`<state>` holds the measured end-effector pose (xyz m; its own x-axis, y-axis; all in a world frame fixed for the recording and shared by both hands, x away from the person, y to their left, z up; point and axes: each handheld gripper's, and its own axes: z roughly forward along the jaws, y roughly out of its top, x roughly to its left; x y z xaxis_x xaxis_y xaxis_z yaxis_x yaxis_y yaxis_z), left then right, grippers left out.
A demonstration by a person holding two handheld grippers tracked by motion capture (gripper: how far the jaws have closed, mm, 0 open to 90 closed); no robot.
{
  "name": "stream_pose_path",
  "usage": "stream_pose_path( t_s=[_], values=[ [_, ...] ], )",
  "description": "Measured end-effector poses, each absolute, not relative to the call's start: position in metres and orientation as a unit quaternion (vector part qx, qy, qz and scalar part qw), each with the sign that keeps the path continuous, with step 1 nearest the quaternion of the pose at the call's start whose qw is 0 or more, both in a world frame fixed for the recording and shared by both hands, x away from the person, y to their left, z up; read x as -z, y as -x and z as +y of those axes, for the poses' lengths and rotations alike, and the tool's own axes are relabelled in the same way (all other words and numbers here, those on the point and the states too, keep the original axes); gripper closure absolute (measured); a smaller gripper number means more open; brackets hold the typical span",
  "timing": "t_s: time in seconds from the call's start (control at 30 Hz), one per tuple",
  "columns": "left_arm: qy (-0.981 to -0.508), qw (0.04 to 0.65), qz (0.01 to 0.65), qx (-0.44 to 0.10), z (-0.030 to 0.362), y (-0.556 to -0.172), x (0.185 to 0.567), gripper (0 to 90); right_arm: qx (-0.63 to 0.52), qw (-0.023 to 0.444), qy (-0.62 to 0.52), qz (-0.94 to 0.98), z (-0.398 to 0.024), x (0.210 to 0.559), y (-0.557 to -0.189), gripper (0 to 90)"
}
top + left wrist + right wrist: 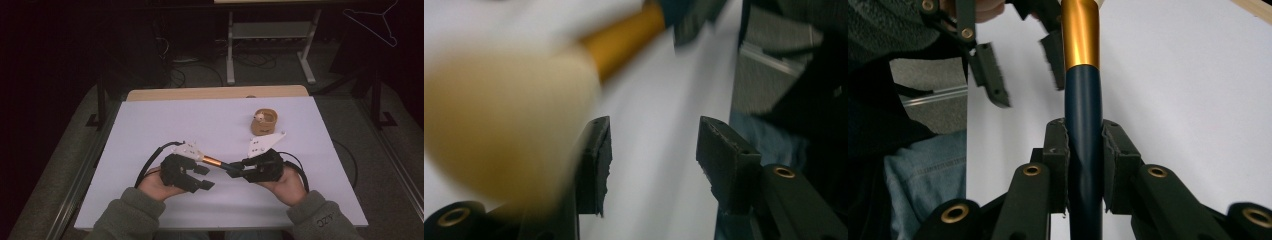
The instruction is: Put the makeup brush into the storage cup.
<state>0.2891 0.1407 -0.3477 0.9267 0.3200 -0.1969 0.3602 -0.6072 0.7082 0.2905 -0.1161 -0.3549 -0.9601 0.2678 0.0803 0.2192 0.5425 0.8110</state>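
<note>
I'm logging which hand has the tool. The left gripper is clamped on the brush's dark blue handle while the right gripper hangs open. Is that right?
No, the sides are swapped. The right gripper view shows the right gripper clamped on the dark blue handle of the brush. The left gripper is the open one, its jaws apart with nothing between them in the left gripper view.

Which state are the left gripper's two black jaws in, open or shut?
Open. In the left gripper view, the left gripper has white table showing between its separated jaws, and the blurred cream brush head lies beside them, not between.

Right claw clamped tight; left claw spread wide; both hands low, near together.
</note>
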Motion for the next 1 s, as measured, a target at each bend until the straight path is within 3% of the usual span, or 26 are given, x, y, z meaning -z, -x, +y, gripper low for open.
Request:
stream_pose_path(
  t_s=[0.17, 0.5, 0.67, 1.0],
  values=[
    [-0.875, 0.437, 0.210, 0.018, 0.145, -0.293, 0.339, 53.5, -0.467, 0.011, -0.148, 0.872, -0.109, 0.363, -0.290, 74.7],
    [-0.868, 0.451, 0.209, 0.019, 0.142, -0.292, 0.331, 58.0, -0.444, 0.001, -0.139, 0.885, -0.093, 0.376, -0.291, 74.7],
    [-0.869, 0.451, 0.201, 0.019, 0.140, -0.291, 0.330, 68.4, -0.435, 0.003, -0.126, 0.892, -0.087, 0.379, -0.290, 74.6],
    [-0.878, 0.440, 0.188, 0.022, 0.138, -0.291, 0.328, 70.0, -0.436, -0.005, -0.123, 0.892, -0.081, 0.383, -0.288, 73.4]
  ],
)
